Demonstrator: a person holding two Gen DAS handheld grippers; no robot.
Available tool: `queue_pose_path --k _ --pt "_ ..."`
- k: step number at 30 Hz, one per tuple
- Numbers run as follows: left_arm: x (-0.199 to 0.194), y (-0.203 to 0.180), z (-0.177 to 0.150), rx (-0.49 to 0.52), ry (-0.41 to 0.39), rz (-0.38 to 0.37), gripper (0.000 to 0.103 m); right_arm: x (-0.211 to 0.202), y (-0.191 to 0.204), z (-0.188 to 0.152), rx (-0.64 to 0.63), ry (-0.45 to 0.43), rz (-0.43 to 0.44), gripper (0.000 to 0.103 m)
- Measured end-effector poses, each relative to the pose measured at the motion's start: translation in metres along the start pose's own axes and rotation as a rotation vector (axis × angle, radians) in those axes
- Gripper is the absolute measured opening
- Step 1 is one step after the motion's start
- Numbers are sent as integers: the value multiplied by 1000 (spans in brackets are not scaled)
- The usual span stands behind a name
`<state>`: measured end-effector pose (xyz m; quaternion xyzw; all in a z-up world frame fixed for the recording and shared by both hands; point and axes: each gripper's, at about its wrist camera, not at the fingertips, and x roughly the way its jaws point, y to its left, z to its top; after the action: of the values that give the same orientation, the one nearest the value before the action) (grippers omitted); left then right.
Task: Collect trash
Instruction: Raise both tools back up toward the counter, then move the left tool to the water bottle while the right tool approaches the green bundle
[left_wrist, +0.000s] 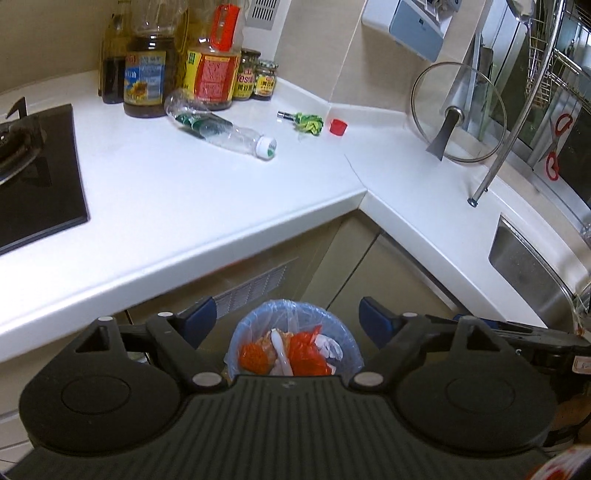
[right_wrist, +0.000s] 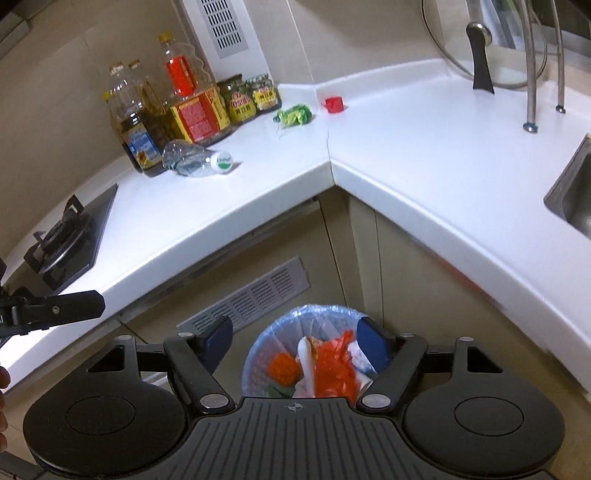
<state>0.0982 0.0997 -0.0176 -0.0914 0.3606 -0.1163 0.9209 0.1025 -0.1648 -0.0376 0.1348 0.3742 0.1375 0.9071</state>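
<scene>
A: Nearest the lens is the left gripper, jaws spread wide with nothing between the blue pads. Straight below the gap sits the trash bin on the floor, lined with a pale blue bag.

B: The right gripper reads the same: parted and empty, over the same bin. I'd say both hang above it because that is where rubbish gets let go; orange wrappers and white scraps already lie inside.

A: So what is left to collect?

B: On the white counter, far from the grippers: a crushed clear bottle on its side with its white cap on, just in front of the oil bottles at the far left. Farther right, near the corner wall, a crumpled green wrapper, and just beside it a red cap.

A: And the small dark cylinder left of the wrapper?

B: Too small to name. The oil bottles and jars stand upright in a row against the wall, so I judge them stored goods, not rubbish. The glass lid leaning at the far right belongs there too.

A: Which piece comes next?

B: Probably the bottle, the nearest. Lying down and crumpled, it may roll or buckle under the pads.
</scene>
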Motion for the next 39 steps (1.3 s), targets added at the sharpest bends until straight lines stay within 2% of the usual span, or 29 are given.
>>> queue_pose_path --k 11,20,27,39 --pt "9 10 20 -16 -38 58 85 1 -3 23 -41 -34 4 76" --pt "28 12 56 -39 -103 152 85 24 -22 75 -116 -74 42 76" --pt "62 12 96 -85 -141 236 85 65 -34 129 -176 -73 90 76" --pt "135 13 165 -146 -206 359 85 165 -35 224 -288 -106 165 76"
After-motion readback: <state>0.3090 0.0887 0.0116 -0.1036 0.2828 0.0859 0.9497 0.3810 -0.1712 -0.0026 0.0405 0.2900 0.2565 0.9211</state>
